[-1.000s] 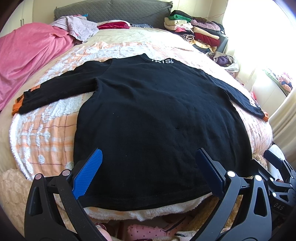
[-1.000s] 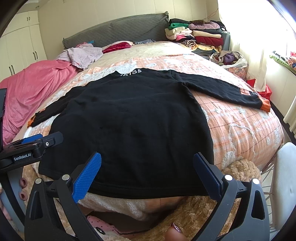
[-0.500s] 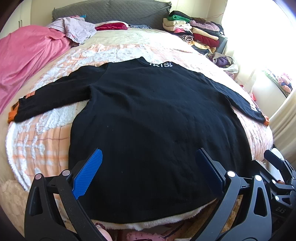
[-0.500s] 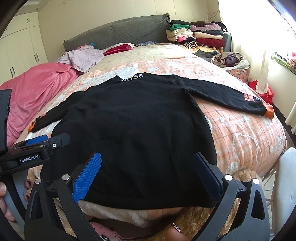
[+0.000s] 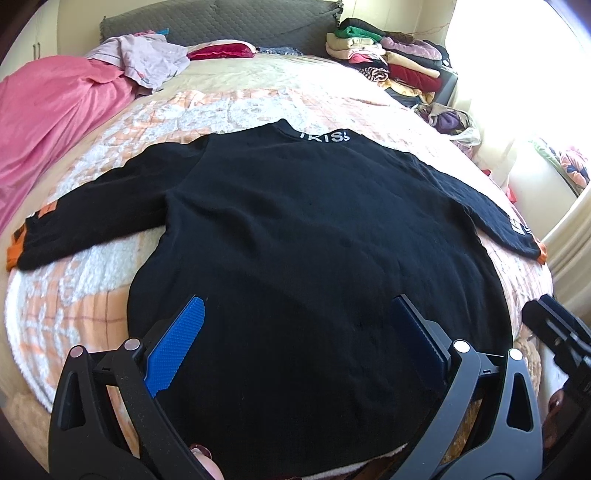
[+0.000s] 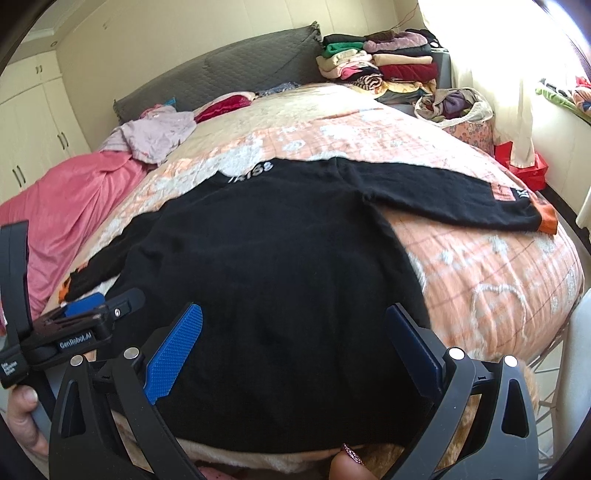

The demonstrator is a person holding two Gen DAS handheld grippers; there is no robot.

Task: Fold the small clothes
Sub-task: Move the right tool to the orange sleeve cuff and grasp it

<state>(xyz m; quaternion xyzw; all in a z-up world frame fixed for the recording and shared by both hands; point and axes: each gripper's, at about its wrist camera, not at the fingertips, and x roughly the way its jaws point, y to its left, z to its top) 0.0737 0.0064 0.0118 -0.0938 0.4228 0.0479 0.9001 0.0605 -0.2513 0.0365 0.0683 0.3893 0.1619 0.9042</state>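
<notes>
Black long-sleeved sweater (image 5: 317, 251) spread flat, back up, on the bed, both grippers spread wide above its near hem.

At far left a smooth pink sheet (image 5: 48, 118) lies bunched beside a crumpled lilac garment (image 5: 144, 61); only the right wrist view adds the cream wardrobe doors (image 6: 33, 125) behind them. The fleecy peach-and-white checked blanket (image 5: 74, 288) carries the sweater, whose matte knit has orange cuffs and pale lettering at the collar. The left gripper (image 5: 295, 343) hangs over the hem's middle, jaws apart and holding nothing, blue textured pads (image 5: 177, 345) showing. The right gripper (image 6: 295, 341) sits likewise parted and empty, nearer the right hem corner. At far right, a stack of folded clothes (image 5: 388, 70) stands by the quilted grey headboard (image 5: 236, 22); the right view alone shows a bag of clothes (image 6: 452, 107) and white curtain (image 6: 498, 74).
</notes>
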